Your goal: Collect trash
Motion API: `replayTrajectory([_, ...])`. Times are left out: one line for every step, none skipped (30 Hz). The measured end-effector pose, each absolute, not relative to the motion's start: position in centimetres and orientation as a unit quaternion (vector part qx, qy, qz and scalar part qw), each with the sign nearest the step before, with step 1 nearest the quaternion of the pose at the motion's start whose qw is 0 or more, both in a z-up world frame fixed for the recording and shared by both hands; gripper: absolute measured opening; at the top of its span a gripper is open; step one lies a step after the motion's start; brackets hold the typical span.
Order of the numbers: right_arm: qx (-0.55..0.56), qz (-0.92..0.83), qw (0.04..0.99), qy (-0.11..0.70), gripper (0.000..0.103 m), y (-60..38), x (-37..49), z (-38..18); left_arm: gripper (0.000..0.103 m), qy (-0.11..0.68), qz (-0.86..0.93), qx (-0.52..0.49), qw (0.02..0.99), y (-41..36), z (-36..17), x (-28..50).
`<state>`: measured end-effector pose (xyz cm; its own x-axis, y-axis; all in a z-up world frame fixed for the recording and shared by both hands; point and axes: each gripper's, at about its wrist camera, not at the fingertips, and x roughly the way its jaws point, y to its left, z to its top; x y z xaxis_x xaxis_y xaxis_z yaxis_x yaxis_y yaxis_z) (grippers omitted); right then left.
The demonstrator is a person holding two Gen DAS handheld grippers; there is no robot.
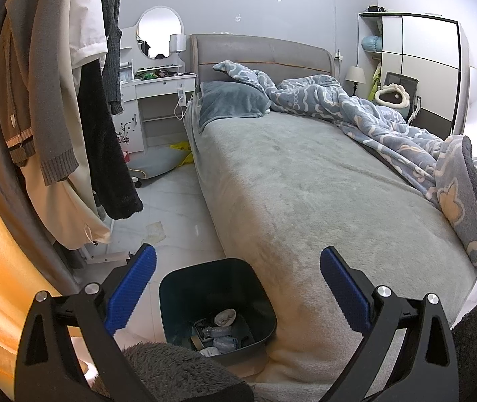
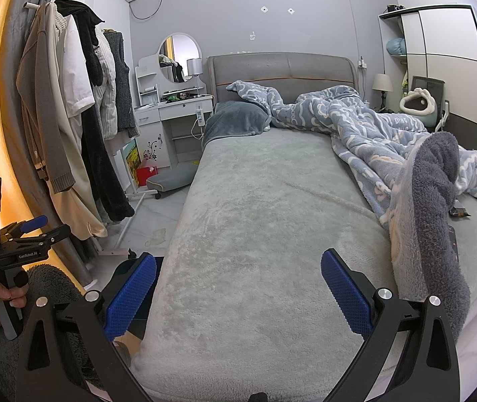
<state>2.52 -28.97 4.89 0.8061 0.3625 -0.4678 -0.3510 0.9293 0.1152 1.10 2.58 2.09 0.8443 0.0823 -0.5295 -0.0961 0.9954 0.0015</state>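
A dark bin (image 1: 171, 284) stands on the floor at the bed's near left corner, with several scraps of trash inside. My left gripper (image 1: 237, 288) is open and empty, held above the bin. A crumpled pale paper scrap (image 1: 155, 231) lies on the floor tiles beyond the bin; it also shows in the right wrist view (image 2: 156, 237). A small dark wrapper (image 2: 459, 211) lies on the bed at the right, beside the blanket. My right gripper (image 2: 238, 293) is open and empty above the foot of the bed. The left gripper (image 2: 34, 224) shows at the far left, held in a hand.
A bed (image 1: 305, 194) with a grey cover fills the middle, with a rumpled blue blanket (image 2: 389, 134) on its right side. Clothes hang on a rack (image 1: 70, 100) at the left. A white dressing table (image 1: 158, 100) and a grey stool (image 2: 171, 177) stand at the back left. A yellow bag (image 1: 181, 150) lies near the stool.
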Motion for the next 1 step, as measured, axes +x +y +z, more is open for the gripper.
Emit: replayTrajectory([0.012,0.188,0.95,0.248,0.1,-28.97,2.52,4.89,0.1,0.275,0.047,-0.012,0.96,2.58,2.09,1.11])
